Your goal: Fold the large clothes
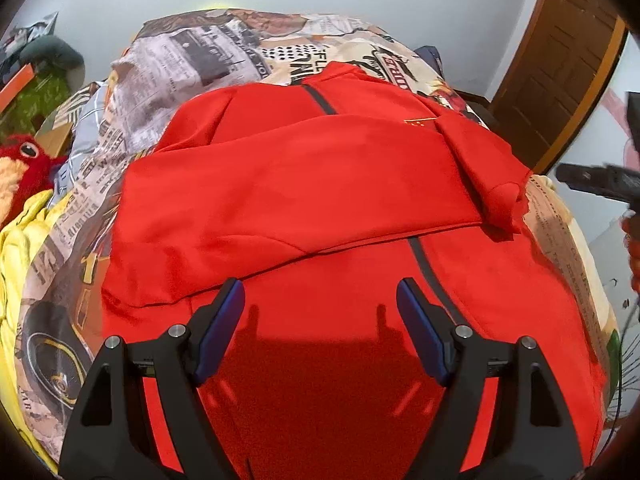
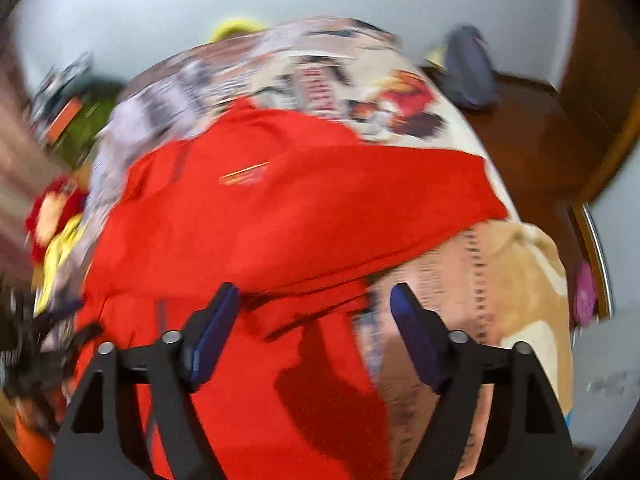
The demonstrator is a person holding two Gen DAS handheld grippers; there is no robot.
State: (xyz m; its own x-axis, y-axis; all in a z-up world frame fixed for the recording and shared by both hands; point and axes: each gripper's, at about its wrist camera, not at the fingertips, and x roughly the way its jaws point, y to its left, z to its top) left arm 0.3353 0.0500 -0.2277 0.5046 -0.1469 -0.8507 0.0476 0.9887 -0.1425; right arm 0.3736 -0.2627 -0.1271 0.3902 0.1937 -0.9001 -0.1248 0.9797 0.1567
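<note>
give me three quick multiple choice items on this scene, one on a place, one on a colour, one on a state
1. Where does the jacket lie?
A. on a bed with a newspaper-print cover
B. on a hanger
C. on the floor

2. What colour is the jacket?
A. blue
B. red
C. white

3. How is the left gripper?
A. shut on a sleeve
B. shut on nothing
C. open, holding nothing

Key:
1 A, the cover shows around the jacket on all sides.
2 B, the fabric is red in both views, with a dark zip.
3 C, its fingers stand wide apart above the cloth with nothing between the pads.
</note>
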